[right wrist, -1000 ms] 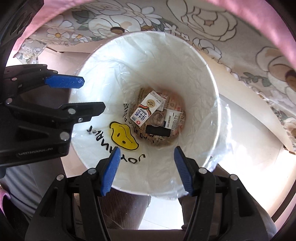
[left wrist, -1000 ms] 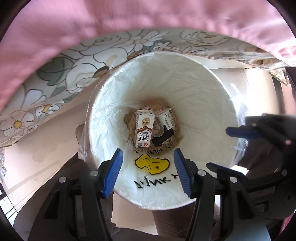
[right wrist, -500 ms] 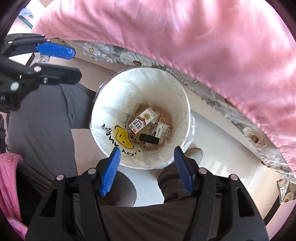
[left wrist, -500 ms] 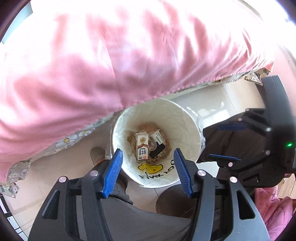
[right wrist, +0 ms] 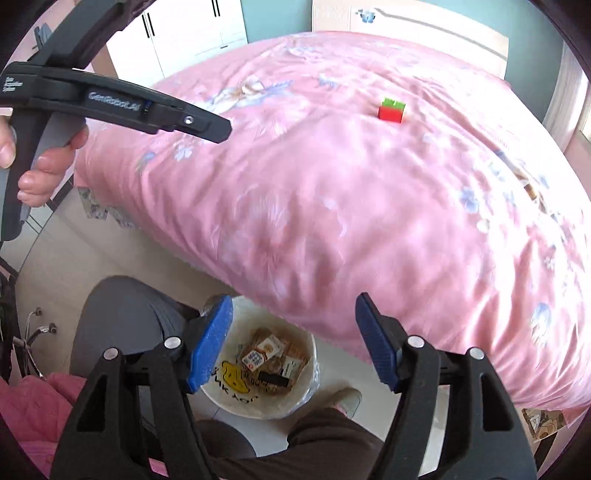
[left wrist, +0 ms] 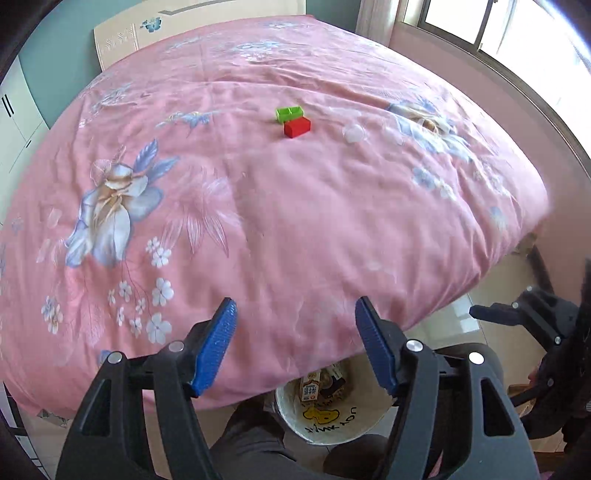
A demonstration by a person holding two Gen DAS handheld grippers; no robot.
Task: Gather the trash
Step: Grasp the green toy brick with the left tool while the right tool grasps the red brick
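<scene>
A white lined trash bin (left wrist: 325, 430) stands on the floor at the foot of the bed, between the person's legs; it also shows in the right wrist view (right wrist: 236, 404). A milk carton (left wrist: 309, 391) and other wrappers (right wrist: 275, 360) lie in its bottom. My left gripper (left wrist: 295, 347) is open and empty, raised above the bed edge. My right gripper (right wrist: 293, 341) is open and empty, above the bin's far rim. On the pink quilt (left wrist: 258, 206) lie a green block (left wrist: 289, 113), a red block (left wrist: 297, 127) and a small white round piece (left wrist: 354, 133).
The left gripper's body (right wrist: 110, 103) and the hand holding it fill the upper left of the right wrist view. The right gripper (left wrist: 524, 317) shows at the left view's right edge. A white wardrobe (right wrist: 184, 33) and a headboard (left wrist: 199, 26) stand behind the bed. A window (left wrist: 517, 37) is at the right.
Both grippers have risen and tilted up from inside the bin's mouth to above the bed. The bin now looks small and low, and the quilt top with the blocks has come into view.
</scene>
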